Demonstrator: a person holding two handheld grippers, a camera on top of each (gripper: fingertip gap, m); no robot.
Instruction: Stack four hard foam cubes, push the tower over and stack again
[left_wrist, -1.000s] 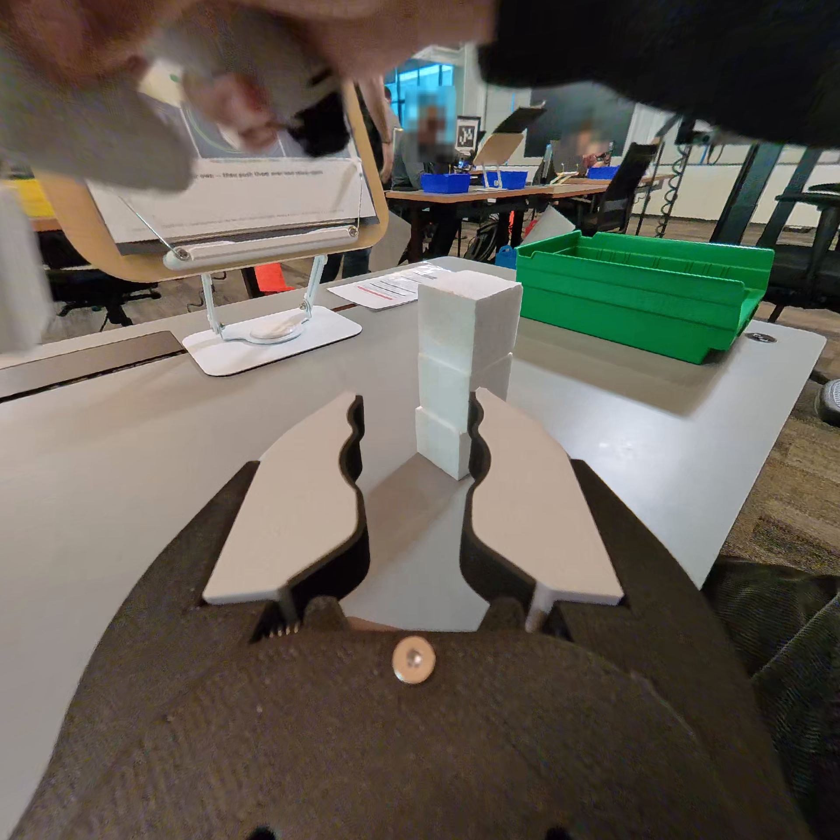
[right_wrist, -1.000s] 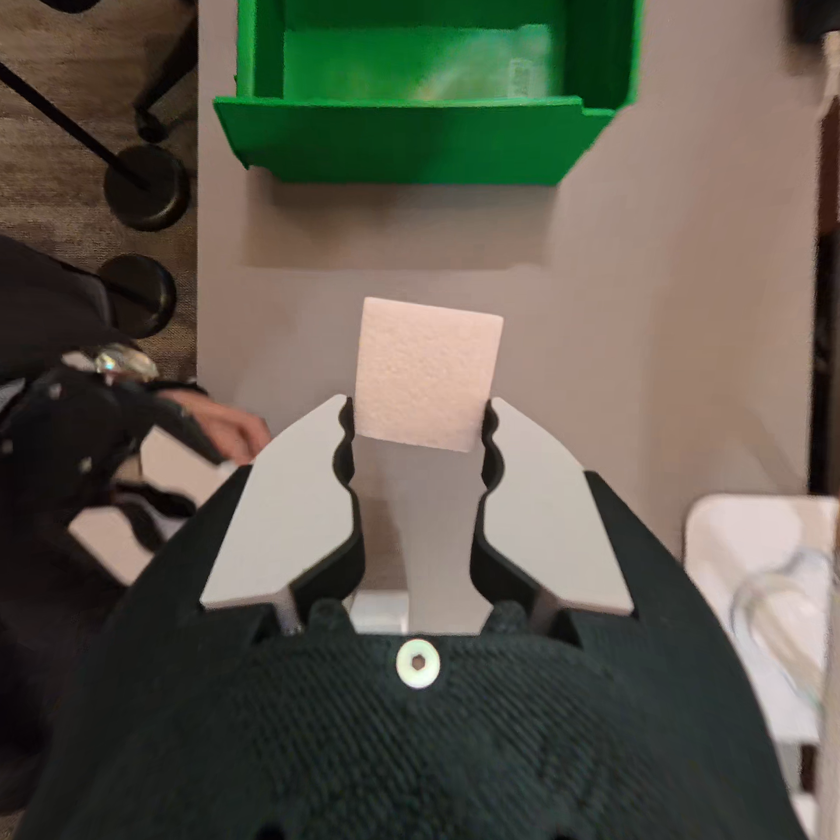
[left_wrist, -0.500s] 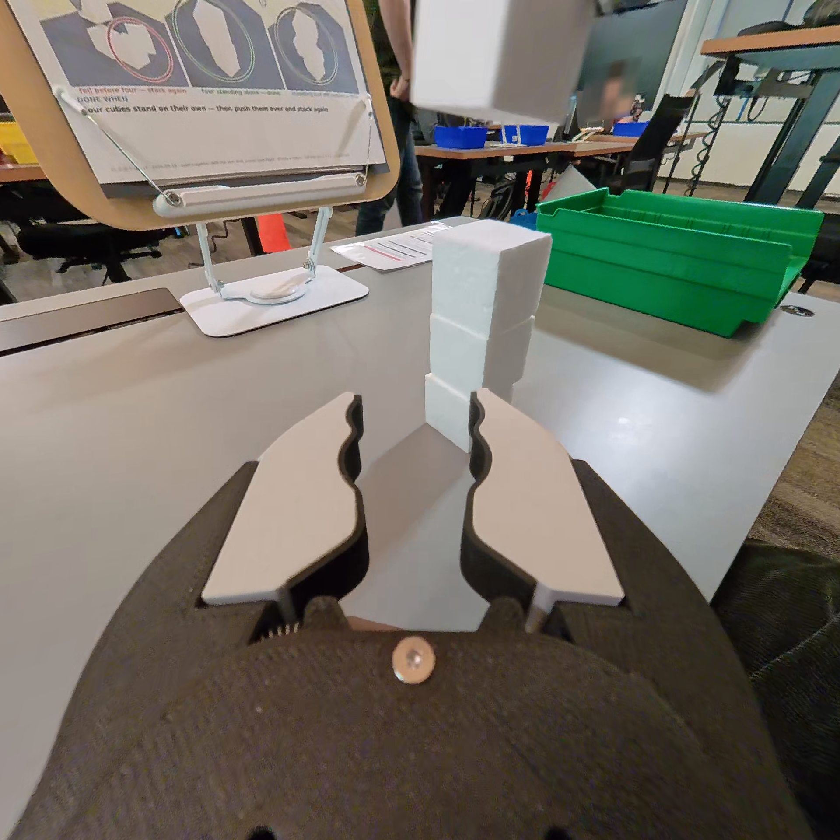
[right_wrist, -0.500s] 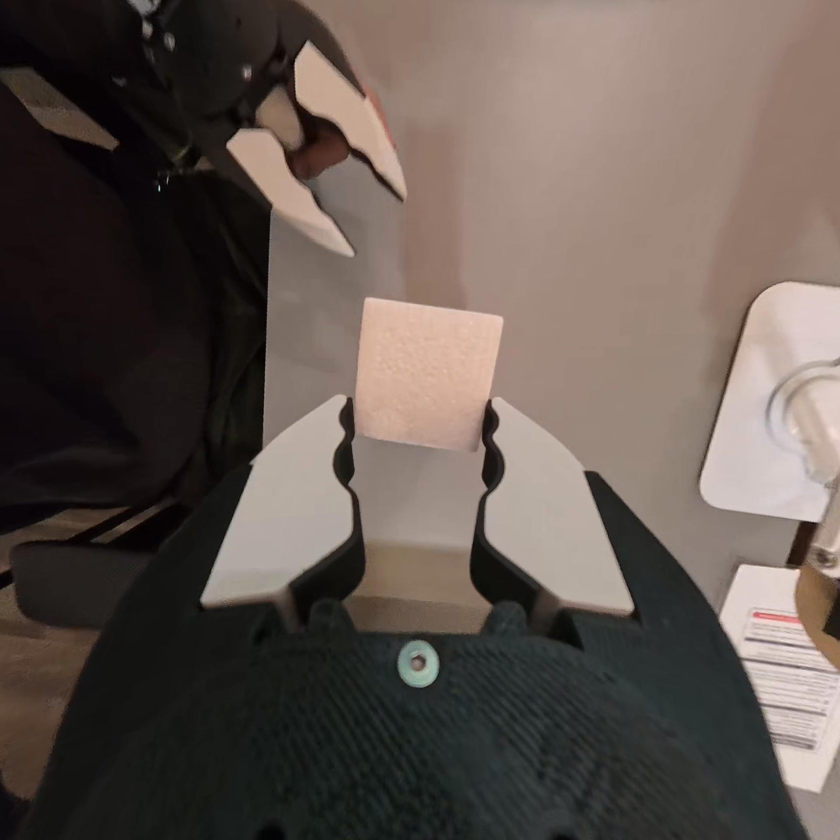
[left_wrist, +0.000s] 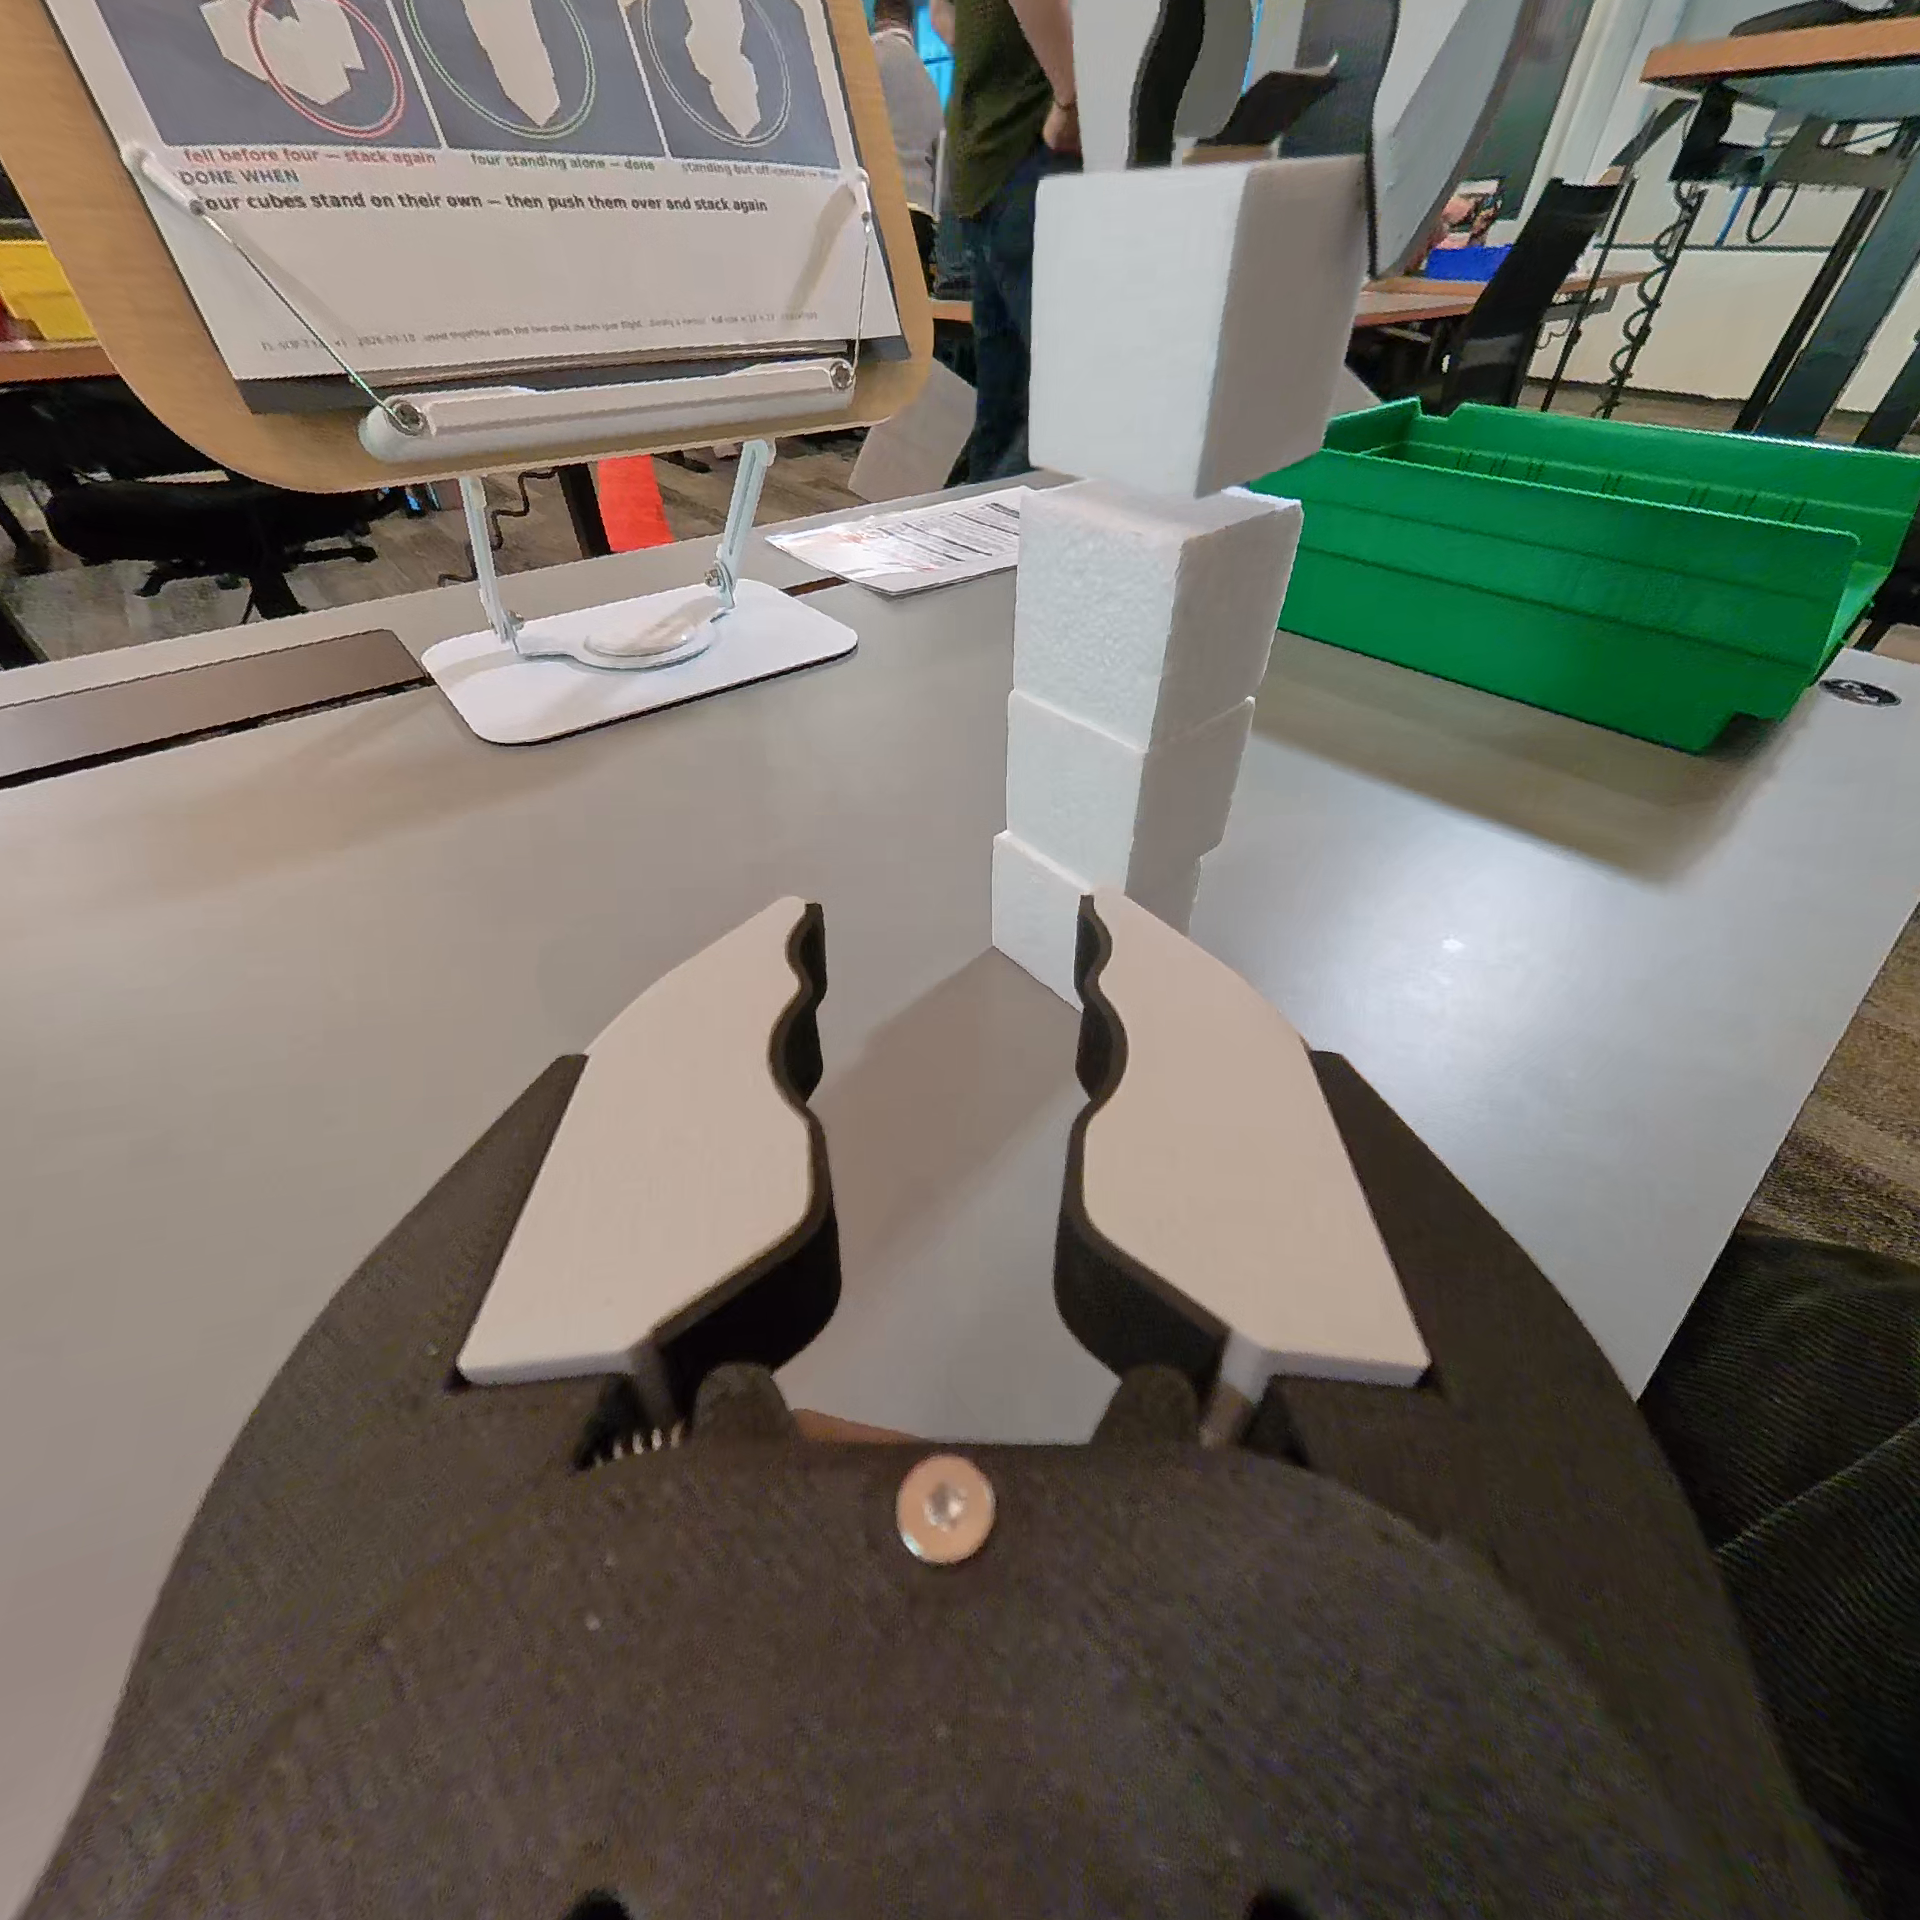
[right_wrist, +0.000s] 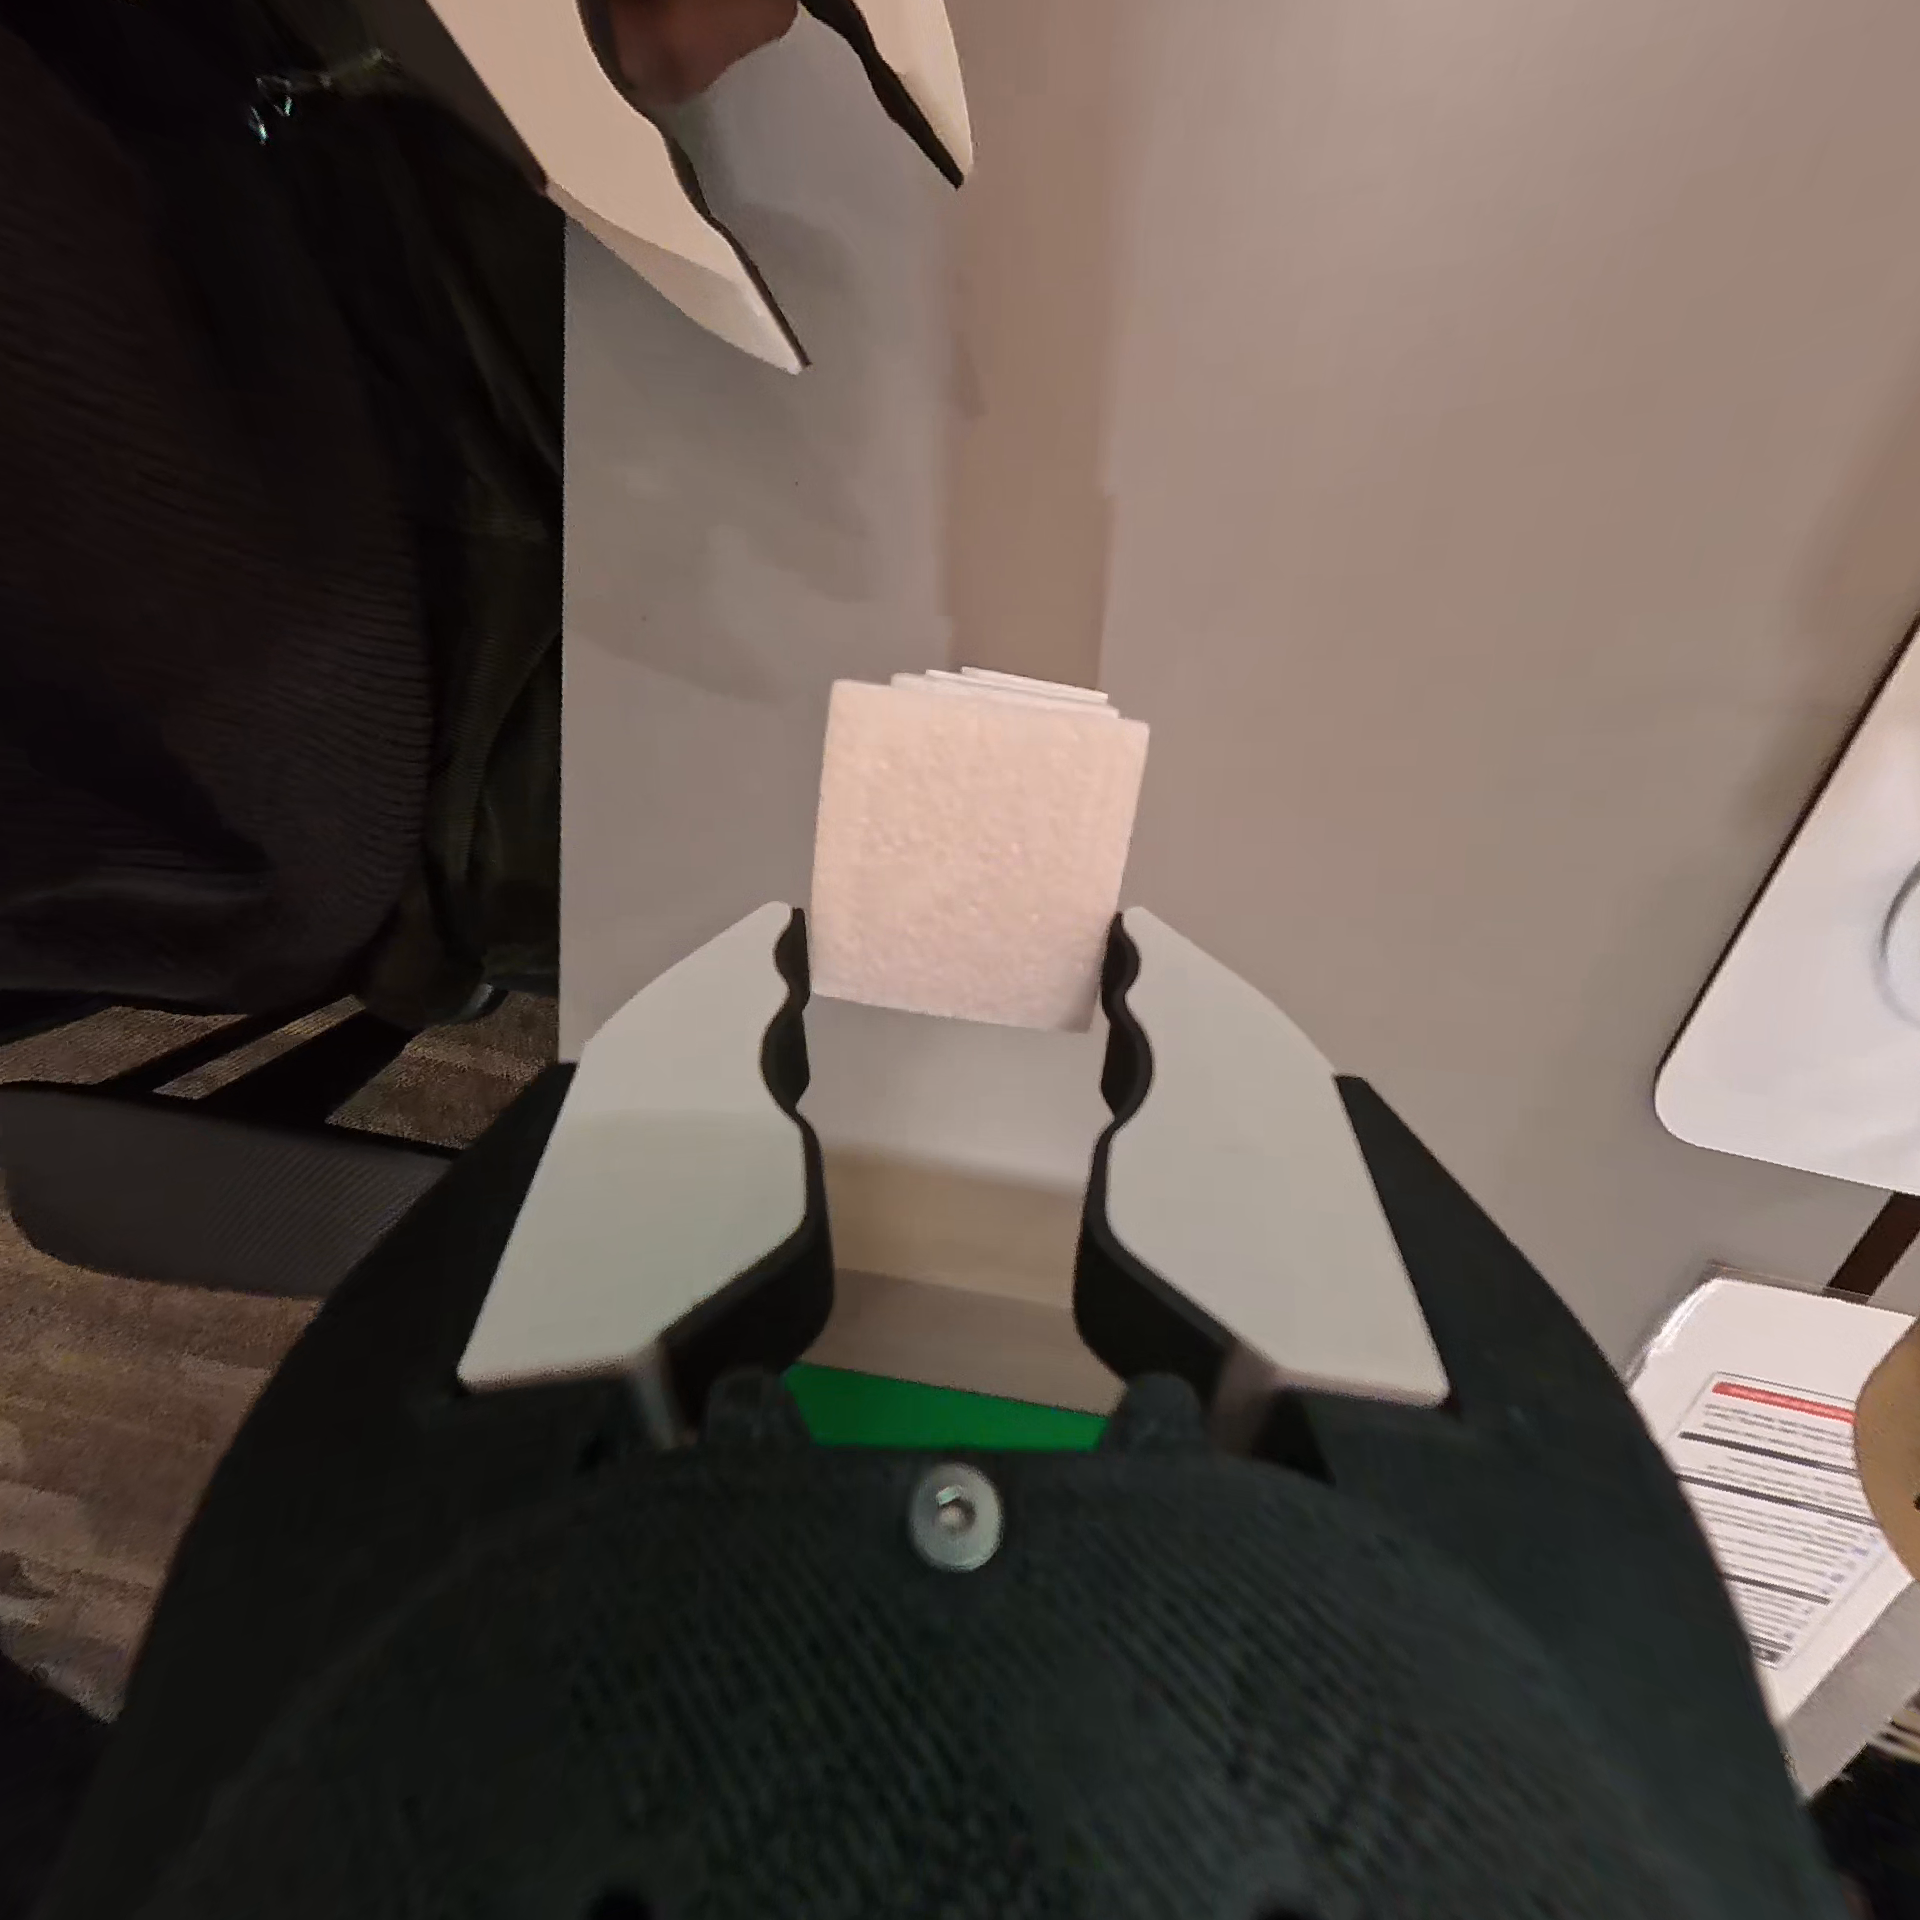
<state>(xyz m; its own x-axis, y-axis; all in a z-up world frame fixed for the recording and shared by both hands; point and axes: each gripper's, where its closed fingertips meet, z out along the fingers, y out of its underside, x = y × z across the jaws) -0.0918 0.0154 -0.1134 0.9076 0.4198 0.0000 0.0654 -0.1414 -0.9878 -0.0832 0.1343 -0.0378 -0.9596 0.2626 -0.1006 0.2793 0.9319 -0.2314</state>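
Change since earlier frames: fourth cube (left_wrist: 1195, 312), a moment ago high and off to the side of the tower (left_wrist: 1132, 727), now hangs directly over it; right wrist view has swung from the bin to straight down on the stack.
Table (left_wrist: 312, 935): grey, bare under both claws; tower stands just beyond the left gripper's tips.
Room: open office, desks, chairs and standing people behind.
Green bin (left_wrist: 1558, 582): beyond the tower, right of the left gripper.
Document stand (left_wrist: 520, 312): ahead-left, with a sheet; white base on the table.
Paper sheet (left_wrist: 914, 540): flat, behind the tower.
Three-cube stack: slightly stepped, edges not flush.
Fourth cube, position: just above the top cube; contact unclear.
Right gripper (right_wrist: 956, 982): closed on the fourth cube at its tips.
Left gripper (left_wrist: 951, 966): parted, empty, right tip near the bottom cube.
Risk: an off-centre release on the stepped stack, or a nudge from the left tip, would probably topple it.
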